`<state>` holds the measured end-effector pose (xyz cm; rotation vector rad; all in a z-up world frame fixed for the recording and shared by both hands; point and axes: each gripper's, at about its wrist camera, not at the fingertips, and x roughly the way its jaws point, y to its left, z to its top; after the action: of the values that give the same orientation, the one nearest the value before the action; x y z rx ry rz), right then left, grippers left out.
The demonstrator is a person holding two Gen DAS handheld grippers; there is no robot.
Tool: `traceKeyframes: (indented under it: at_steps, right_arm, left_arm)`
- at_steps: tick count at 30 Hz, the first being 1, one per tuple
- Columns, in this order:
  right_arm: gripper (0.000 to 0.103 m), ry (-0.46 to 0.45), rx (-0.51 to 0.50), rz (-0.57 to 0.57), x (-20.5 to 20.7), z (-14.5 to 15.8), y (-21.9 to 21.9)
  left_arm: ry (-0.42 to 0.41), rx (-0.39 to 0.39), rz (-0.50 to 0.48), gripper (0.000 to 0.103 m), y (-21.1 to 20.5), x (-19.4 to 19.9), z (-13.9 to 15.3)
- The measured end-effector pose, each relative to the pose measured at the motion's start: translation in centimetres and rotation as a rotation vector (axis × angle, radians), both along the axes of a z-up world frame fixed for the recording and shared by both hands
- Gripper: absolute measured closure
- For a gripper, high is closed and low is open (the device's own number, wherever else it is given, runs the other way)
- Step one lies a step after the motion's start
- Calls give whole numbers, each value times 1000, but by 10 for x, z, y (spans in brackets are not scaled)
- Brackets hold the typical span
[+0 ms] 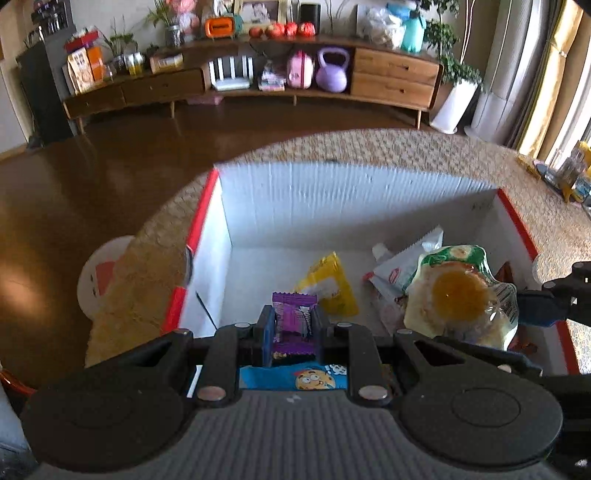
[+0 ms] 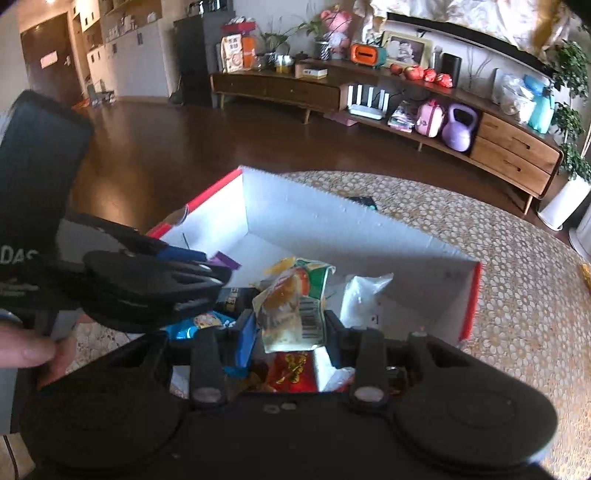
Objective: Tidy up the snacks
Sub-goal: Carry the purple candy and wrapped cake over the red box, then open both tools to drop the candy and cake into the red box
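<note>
Way out ahead of the gripper there's a long wooden sideboard [image 1: 391, 77] against the wall, with a purple kettlebell [image 1: 332, 72] sitting in its open shelf right beside a pink case [image 1: 301, 69]. On top: an orange box [image 1: 220, 26], some red apples [image 1: 284, 29] and a framed photo [image 2: 406, 48]. A white planter [image 1: 454, 107] sits off to the right, dark wood floor [image 1: 110, 158] in between.

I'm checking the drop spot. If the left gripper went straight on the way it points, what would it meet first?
Probably the yellow packet on the box floor, just beyond the purple snack that the left gripper holds; depth is unclear.
</note>
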<state>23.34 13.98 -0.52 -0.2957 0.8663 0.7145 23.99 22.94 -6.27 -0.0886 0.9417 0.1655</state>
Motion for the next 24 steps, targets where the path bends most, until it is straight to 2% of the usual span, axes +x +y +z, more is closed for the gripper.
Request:
traceKeyframes:
  at_steps: [9, 13, 15, 17, 18, 19, 22, 24]
  right_arm:
    - [64, 13, -17, 9, -4, -4, 1]
    - [55, 14, -10, 3, -5, 2, -3]
    - [49, 11, 0, -5, -9, 5, -8]
    - [44, 10, 14, -17, -11, 9, -15]
    - [42, 9, 21, -22, -13, 11, -19]
    - [39, 8, 27, -26, -14, 12, -23]
    - [30, 10, 48, -41, -18, 18, -35]
    - [23, 3, 63, -50, -24, 22, -43]
  left_arm:
    - [48, -38, 3, 82, 0, 4, -12]
    - [39, -86, 18, 80, 3, 0, -8]
    - [32, -82, 28, 71, 2, -5, -5]
    - [14, -78, 30, 53, 1, -10, -1]
    - [0, -78, 33, 37, 1, -13, 2]
    - [-13, -75, 38, 32, 1, -17, 5]
    - [-39, -93, 35, 31, -1, -27, 13]
    - [-52, -75, 40, 31, -4, -34, 19]
